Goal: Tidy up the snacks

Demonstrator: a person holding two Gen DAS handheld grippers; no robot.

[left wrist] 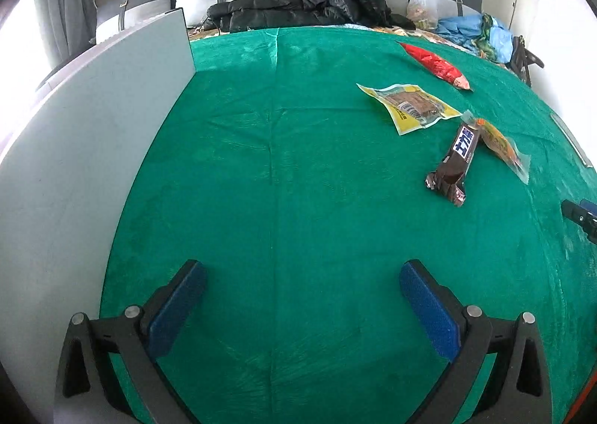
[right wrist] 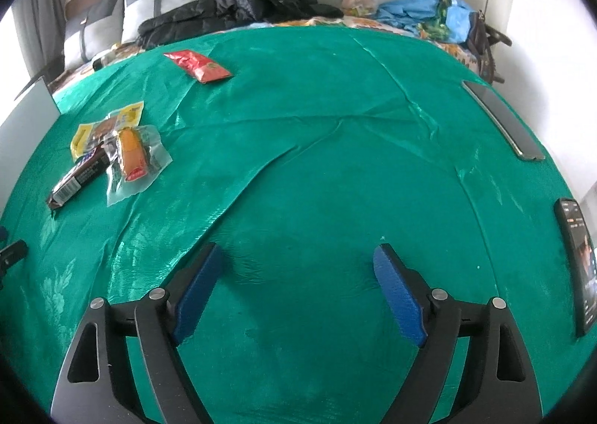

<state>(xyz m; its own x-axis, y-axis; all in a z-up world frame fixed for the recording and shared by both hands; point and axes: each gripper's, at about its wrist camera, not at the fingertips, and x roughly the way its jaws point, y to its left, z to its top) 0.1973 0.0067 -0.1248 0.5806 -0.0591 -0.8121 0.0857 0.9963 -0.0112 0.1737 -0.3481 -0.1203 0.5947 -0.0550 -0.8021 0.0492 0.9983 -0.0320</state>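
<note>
Left wrist view: the left hand-held gripper [left wrist: 302, 308] hangs spread and empty over the green cloth-covered tabletop [left wrist: 261, 181]; the brown chocolate bar wrapper [left wrist: 453, 166], yellow flat snack packet [left wrist: 410, 106] and red foil pouch [left wrist: 434, 64] lie scattered at two o'clock, seemingly awaiting sorting. Right wrist view: the right hand-held gripper [right wrist: 300, 291] is likewise spread, holding nothing; the clear sausage packet [right wrist: 132, 155] touches the bar at ten o'clock.

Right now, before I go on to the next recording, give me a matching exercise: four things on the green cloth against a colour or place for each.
Things:
1. chocolate bar
2. sausage-shaped snack
3. flat jerky packet
4. phone

Descriptions:
A. yellow-edged, lying flat
B. at the cloth's right edge, screen lit
C. red, farthest toward the pillows
D. brown wrapper, touching the clear orange pouch

Pairs: 1-D, 2-C, 3-A, 4-B
</note>
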